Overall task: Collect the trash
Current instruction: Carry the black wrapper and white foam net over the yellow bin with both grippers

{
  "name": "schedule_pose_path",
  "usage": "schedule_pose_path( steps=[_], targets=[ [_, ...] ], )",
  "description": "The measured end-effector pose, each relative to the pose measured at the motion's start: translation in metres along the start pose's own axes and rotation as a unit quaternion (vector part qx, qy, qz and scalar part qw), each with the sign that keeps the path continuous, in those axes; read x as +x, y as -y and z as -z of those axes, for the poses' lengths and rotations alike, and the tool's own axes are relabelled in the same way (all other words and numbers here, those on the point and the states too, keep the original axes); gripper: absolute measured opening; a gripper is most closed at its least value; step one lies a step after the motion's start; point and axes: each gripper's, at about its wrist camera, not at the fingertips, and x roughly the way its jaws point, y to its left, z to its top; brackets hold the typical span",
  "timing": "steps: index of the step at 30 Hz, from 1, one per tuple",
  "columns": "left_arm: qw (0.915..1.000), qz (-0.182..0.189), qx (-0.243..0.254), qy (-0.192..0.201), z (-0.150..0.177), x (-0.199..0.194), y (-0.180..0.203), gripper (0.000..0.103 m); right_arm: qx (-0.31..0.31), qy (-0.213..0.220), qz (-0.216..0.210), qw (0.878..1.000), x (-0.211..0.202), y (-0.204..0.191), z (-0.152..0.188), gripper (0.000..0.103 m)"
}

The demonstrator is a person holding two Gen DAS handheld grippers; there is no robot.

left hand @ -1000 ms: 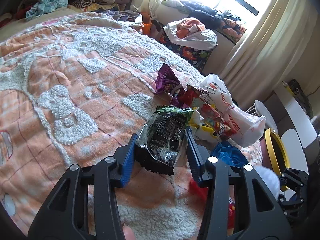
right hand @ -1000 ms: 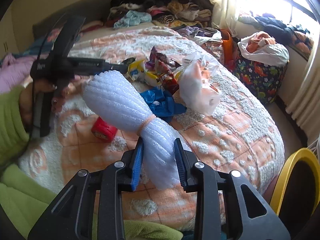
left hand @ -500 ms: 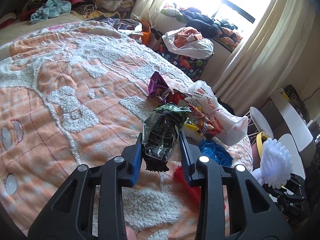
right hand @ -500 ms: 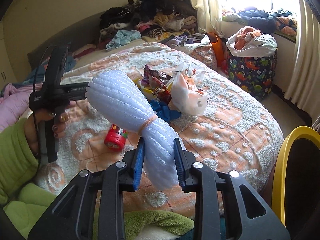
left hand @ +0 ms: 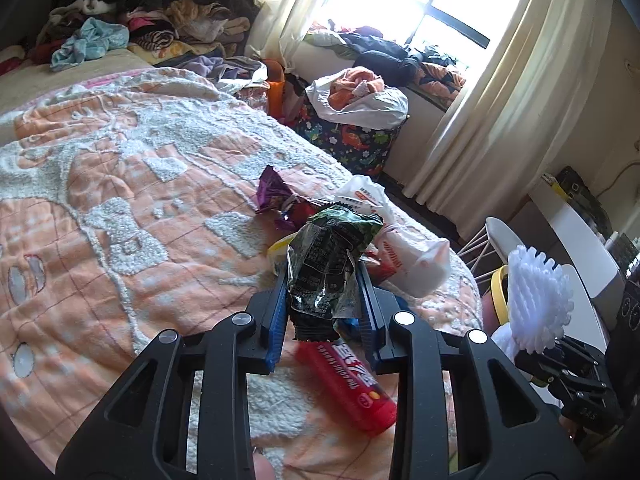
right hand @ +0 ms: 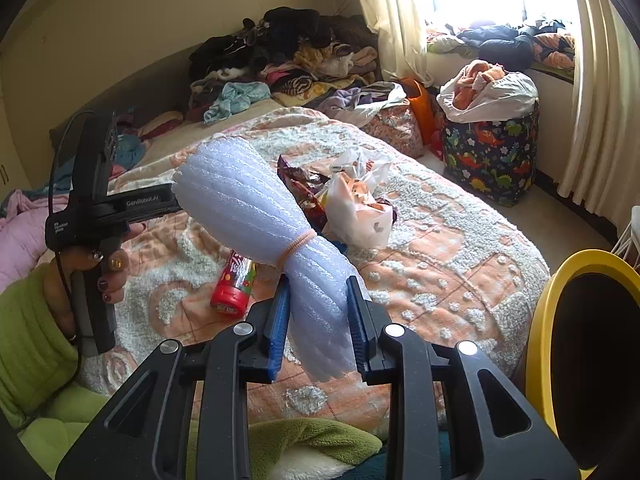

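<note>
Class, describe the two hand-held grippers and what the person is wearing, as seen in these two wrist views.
Each gripper, left and right, has black skeletal arms with triangular cut-outs, silver round pivot pins and blue ridged pads on the jaws. Seen from the right wrist view, the left tool's black body reads "GenRobot.AI" in white and trails a black cable. The hand gripping it has dark and gold painted nails, a ring and a green ribbed sleeve.

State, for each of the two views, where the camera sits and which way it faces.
Left wrist: on the left gripper, looking across the bed to the window; shut on a dark snack wrapper.
Right wrist: on the right gripper, facing the bed's clothes pile; shut on a white foam sleeve; the person's left hand shows.
Shared: red tube, white plastic bag, dinosaur-print hamper.
</note>
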Motion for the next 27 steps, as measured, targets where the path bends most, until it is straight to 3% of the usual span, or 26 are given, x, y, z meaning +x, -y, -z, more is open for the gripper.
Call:
schedule_pose_path(
  steps=[27],
  targets=[
    [0.998, 0.04, 0.047, 0.014, -0.008, -0.007, 0.069, 0.023, 0.037, 0.049, 0.03, 0.998, -0.047, 0.027, -0.008, 0.025]
  ],
)
